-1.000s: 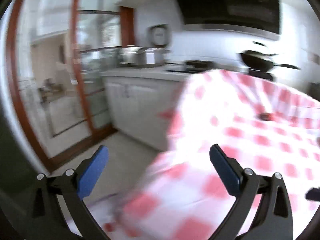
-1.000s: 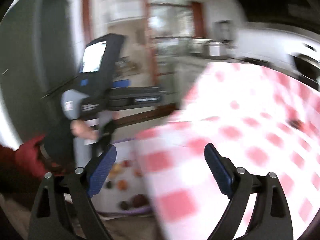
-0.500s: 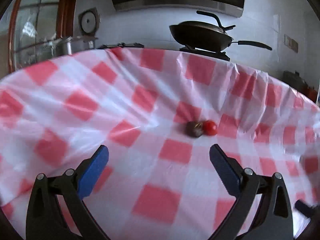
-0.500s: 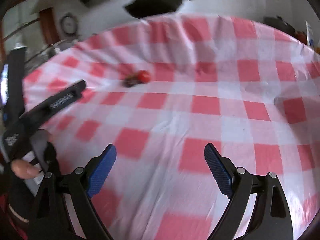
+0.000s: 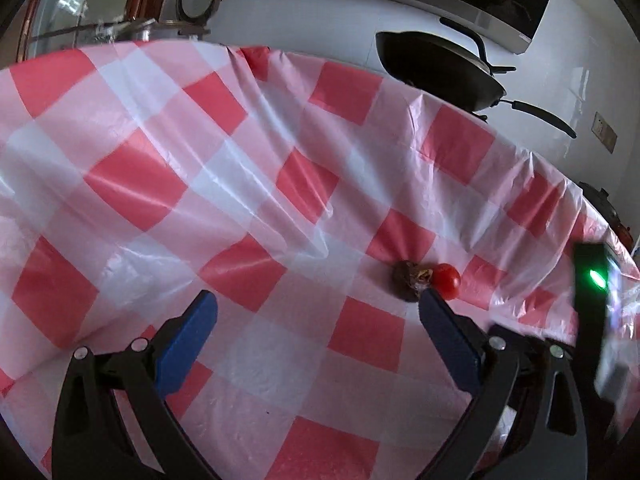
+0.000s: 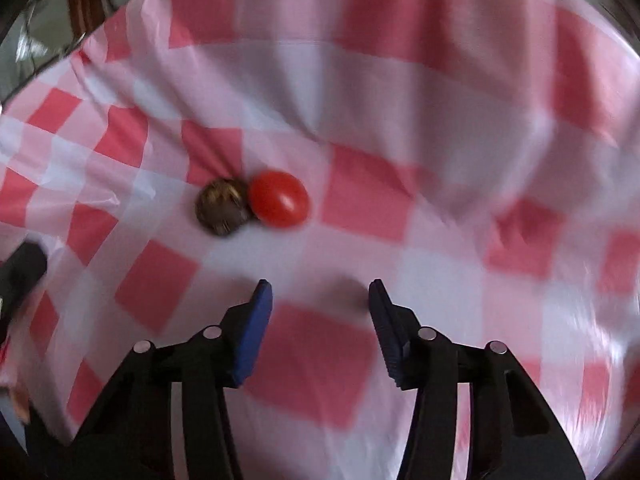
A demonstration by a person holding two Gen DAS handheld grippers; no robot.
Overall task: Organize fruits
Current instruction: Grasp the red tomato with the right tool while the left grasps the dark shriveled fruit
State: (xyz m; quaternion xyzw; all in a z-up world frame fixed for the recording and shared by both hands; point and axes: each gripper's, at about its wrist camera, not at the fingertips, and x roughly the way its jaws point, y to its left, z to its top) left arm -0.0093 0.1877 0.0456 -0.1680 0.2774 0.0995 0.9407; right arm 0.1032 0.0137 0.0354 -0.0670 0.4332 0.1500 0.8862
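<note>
A small red tomato (image 6: 279,204) and a dark brown round fruit (image 6: 220,207) lie touching on the red-and-white checked tablecloth (image 6: 400,128). My right gripper (image 6: 320,304) is open and empty, just short of them, with the tomato a little left of its midline. In the left wrist view the brown fruit (image 5: 409,276) and the tomato (image 5: 447,280) lie just beyond the right finger of my left gripper (image 5: 316,320), which is wide open and empty above the cloth.
A black wok (image 5: 436,68) stands on the counter behind the table, with a pot (image 5: 136,28) at the far left. The right gripper's body with a green light (image 5: 596,280) shows at the right edge of the left wrist view.
Both grippers have swung from the table's side to face its top and moved closer to the two fruits. The right gripper's fingers have narrowed but stay open.
</note>
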